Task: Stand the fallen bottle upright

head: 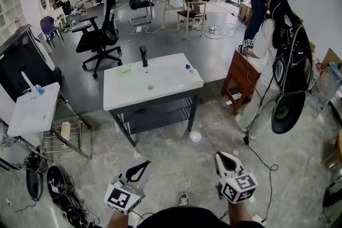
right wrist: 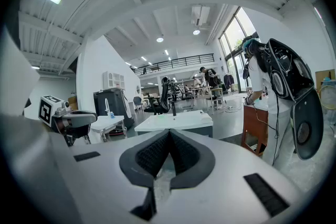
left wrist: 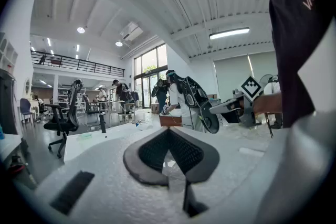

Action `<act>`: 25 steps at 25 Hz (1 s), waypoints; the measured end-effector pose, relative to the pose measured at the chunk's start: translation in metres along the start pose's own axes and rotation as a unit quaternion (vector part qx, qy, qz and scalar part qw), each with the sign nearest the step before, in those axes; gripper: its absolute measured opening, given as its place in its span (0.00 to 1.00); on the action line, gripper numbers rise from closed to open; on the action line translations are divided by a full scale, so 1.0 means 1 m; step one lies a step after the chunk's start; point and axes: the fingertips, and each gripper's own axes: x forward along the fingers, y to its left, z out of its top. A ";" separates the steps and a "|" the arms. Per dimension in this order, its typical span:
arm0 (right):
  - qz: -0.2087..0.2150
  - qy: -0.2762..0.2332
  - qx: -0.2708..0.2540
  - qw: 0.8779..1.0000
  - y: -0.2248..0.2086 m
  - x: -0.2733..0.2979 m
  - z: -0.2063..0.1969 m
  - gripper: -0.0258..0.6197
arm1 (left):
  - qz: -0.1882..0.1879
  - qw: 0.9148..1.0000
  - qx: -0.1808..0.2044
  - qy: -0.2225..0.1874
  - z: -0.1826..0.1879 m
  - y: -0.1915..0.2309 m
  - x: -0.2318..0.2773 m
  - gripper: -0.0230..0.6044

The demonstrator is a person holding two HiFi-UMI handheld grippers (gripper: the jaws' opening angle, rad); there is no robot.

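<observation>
As seen from the head view, two hand-held tools sit along the bottom edge of the frame, both aimed up-frame toward the white washbasin unit (head: 160, 88) at centre.

Item 1, left gripper (head: 141, 167): lower left of centre, carried on the left forearm (head: 115, 220) that rises from the bottom edge. It is held close to level with a slight downward tilt. The jaws are closed pad to pad, with nothing between them.

Item 2, right gripper (head: 224, 157): lower right of centre, on the right forearm (head: 238, 214), also near level and dipping a little. The jaws are pressed together and empty.

Item 3, bottle (head: 188, 67): a small clear object with a blue cap, near the right edge of the basin top and well apart from both tools. It appears to lie on its side, though it is too small here to be sure.

Item 4, black tap (head: 143, 55): upright at the basin's back rim, with a green item (head: 124, 69) to its left.

Item 5, person (head: 267, 45): at the right of the frame, carrying dark bags and standing at a wooden cabinet (head: 240, 75).
</observation>
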 end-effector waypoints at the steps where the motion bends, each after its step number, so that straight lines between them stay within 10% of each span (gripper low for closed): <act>1: 0.001 0.000 0.001 1.000 -0.002 0.001 0.000 0.04 | -0.001 1.000 0.000 0.002 0.000 0.000 0.003 0.07; 11: 0.026 -0.007 0.029 0.999 -0.026 0.020 0.005 0.05 | -0.008 1.000 0.000 -0.008 0.008 0.000 0.036 0.07; 15: 0.033 0.002 0.038 0.999 -0.043 0.031 0.002 0.25 | 0.000 1.000 -0.013 0.002 0.004 0.002 0.055 0.08; 25: 0.049 0.019 0.061 0.997 -0.084 0.060 -0.004 0.38 | -0.008 0.999 -0.035 0.026 -0.003 -0.006 0.102 0.36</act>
